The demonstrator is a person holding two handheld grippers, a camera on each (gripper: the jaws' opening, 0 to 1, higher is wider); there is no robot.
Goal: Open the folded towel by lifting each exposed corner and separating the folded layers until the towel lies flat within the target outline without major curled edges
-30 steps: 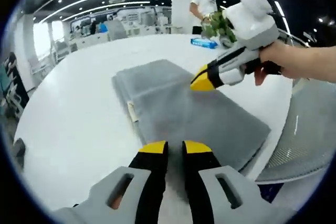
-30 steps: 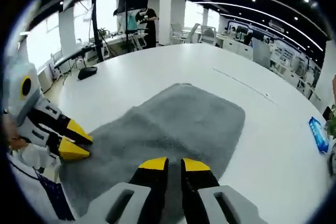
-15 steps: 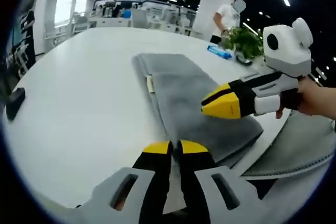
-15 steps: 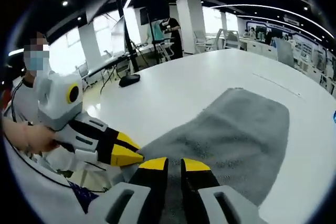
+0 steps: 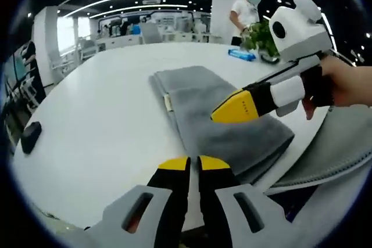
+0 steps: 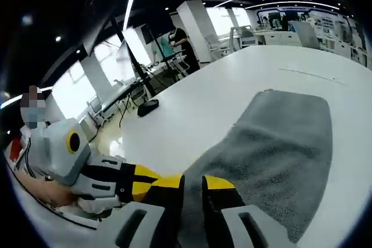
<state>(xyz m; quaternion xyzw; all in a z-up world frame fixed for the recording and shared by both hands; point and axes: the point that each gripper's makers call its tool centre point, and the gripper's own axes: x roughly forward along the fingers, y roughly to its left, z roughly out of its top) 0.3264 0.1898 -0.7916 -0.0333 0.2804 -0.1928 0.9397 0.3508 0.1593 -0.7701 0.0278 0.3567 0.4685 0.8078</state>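
Towel (image 5: 224,114) first: we see it grey and folded in layers on the white table (image 5: 99,120), with its near end close to the table's near edge and its length running away toward the middle. A small pale label (image 5: 168,103) sits at the towel's left side in the left gripper view, where one layer steps over another. No target outline is clear to us on the table.

Our left gripper (image 5: 193,165) has its yellow tips nearly together with nothing between them, and it sits low by the near edge, just short of the towel's near corner. In the right gripper view the right gripper (image 6: 193,182) likewise has its tips close with only a narrow gap, and we cannot make out any cloth pinched there; it lies over the towel's near end. From the left gripper view its yellow nose hangs above the towel's upper layer, close to the surface, though we cannot tell if it touches.

We judge the step in hand to be taking hold of an exposed corner at the near end. To do it well, we would part the jaws first, slide one tip under the top layer alone at the very corner, and close only once the lower layers are left behind. A shallow, low approach should keep the pile from bunching. The other gripper could press the under layers flat, so the lift peels one fold rather than dragging the whole towel toward the edge.
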